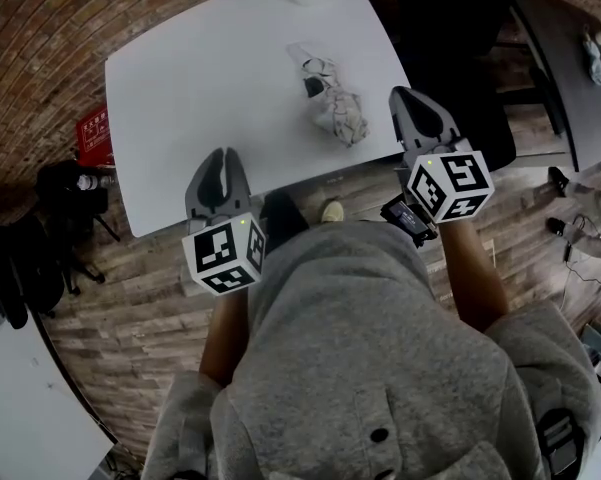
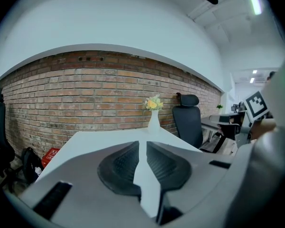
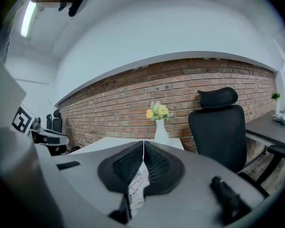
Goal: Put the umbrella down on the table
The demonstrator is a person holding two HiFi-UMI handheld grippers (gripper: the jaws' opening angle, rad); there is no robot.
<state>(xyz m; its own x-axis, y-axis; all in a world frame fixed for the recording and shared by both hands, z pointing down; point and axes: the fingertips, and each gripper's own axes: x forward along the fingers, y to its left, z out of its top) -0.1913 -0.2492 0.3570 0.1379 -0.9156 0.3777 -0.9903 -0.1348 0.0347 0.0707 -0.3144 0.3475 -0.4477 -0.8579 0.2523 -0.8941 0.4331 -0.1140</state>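
The folded umbrella [image 1: 332, 98], white with a dark line pattern, lies on the white table [image 1: 200, 88] near its right front corner. My right gripper [image 1: 408, 98] hovers just off that corner, to the right of the umbrella and apart from it, jaws shut with nothing in them. In the right gripper view the pads [image 3: 133, 163] meet, and the umbrella [image 3: 137, 189] shows below them. My left gripper [image 1: 219, 158] is over the table's front edge, well left of the umbrella. Its jaws stand together but for a thin slit, empty, in the left gripper view [image 2: 142, 144].
A white vase of yellow flowers [image 3: 159, 122] stands at the table's far end against the brick wall. A black office chair [image 3: 218, 127] is right of the table. A red box [image 1: 93, 136] and a black bag [image 1: 65, 193] sit on the floor at left. A dark desk [image 1: 570, 68] is at far right.
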